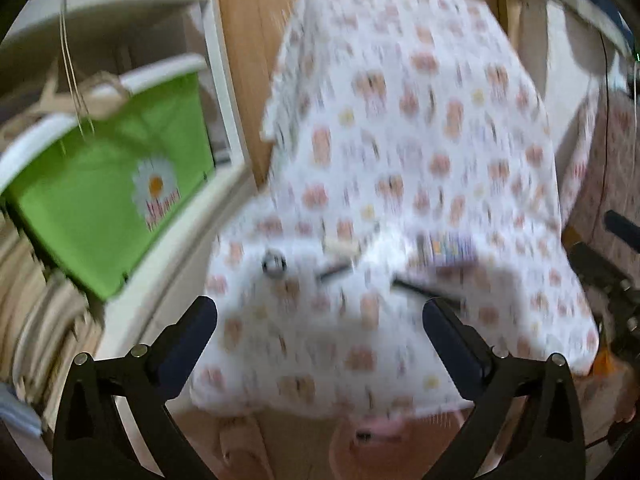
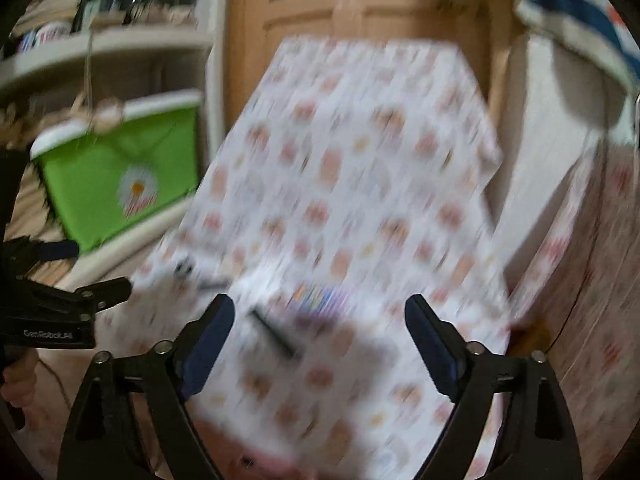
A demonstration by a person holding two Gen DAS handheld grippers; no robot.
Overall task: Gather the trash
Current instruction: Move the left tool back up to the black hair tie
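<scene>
Both views are blurred by motion. A table with a white flowered cloth (image 1: 400, 140) (image 2: 360, 160) fills the middle. On its near part lie small items: a round silver-black cap (image 1: 274, 264) (image 2: 184, 269), a thin black stick (image 1: 424, 290) (image 2: 274, 334), a short dark piece (image 1: 334, 270) and a colourful wrapper (image 1: 452, 246) (image 2: 320, 296). My left gripper (image 1: 320, 316) is open and empty above the table's near end. My right gripper (image 2: 320, 320) is open and empty, with the black stick between its fingers' line of view.
A white shelf unit at the left holds a green box with a daisy print (image 1: 116, 188) (image 2: 124, 184). A wooden door (image 1: 256, 20) (image 2: 304, 8) stands behind the table. The left gripper's body (image 2: 52, 312) shows at the right wrist view's left edge.
</scene>
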